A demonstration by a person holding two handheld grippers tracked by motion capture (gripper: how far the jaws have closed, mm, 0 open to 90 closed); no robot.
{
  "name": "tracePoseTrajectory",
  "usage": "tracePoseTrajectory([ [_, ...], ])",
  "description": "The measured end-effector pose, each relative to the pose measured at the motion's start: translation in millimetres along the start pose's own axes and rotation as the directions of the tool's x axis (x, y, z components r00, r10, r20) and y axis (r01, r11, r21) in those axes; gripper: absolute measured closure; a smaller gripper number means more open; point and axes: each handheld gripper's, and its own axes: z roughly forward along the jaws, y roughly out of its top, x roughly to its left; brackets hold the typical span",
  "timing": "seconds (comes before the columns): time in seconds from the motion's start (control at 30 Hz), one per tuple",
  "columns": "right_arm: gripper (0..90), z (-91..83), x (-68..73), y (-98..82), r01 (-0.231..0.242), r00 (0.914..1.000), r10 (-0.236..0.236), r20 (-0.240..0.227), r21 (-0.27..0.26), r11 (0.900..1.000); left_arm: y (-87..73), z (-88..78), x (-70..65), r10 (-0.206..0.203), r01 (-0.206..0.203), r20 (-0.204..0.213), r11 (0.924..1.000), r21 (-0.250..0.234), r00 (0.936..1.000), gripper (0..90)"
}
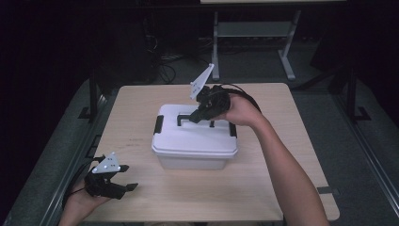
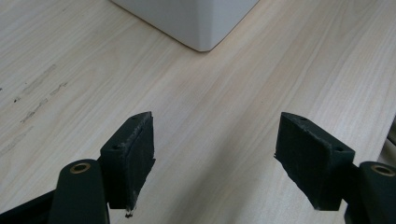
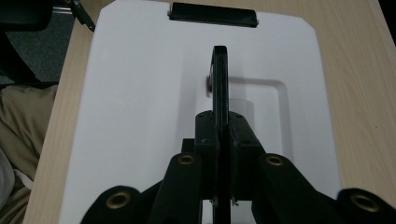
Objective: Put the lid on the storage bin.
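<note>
High view: a white box [image 1: 195, 141] with a lid is seen at the middle of the bench [image 1: 282, 155]; the right gripper [image 1: 200, 115] is set on its black handle [image 1: 184, 117], and the left gripper [image 1: 127, 181] is held near the bench's front left corner. Left gripper view: the jaws are spread apart over bare bench, the box corner [image 2: 198, 28] ahead. Right gripper view: the jaws are clamped on the raised handle [image 3: 219, 79].

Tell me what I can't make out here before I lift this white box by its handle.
- What is inside the white box: its lid covers it in the high view.
- The handle's near end: the right hand-held gripper's jaws cover it in the right gripper view.
- Whether the side latches are locked: too small in the high view.
- Most of the box in the left gripper view: cut off by the top edge.
</note>
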Motion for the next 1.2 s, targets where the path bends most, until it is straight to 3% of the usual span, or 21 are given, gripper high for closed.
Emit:
tracePoseTrajectory([
  [0.73,83.9,22.4,-18.4,0.1,-0.017,0.9997,0.017,-0.018,0.003,1.000,-2.9,0.4,1.2,-0.011,0.011,0.002,0.9999,0.006,0.9999,27.6],
  [1.2,83.7,30.6,-19.5,1.1,-0.016,0.9993,0.017,-0.033,0.011,1.000,-3.0,-0.1,1.2,-0.013,0.013,0.000,0.9999,0.003,0.9999,27.6],
])
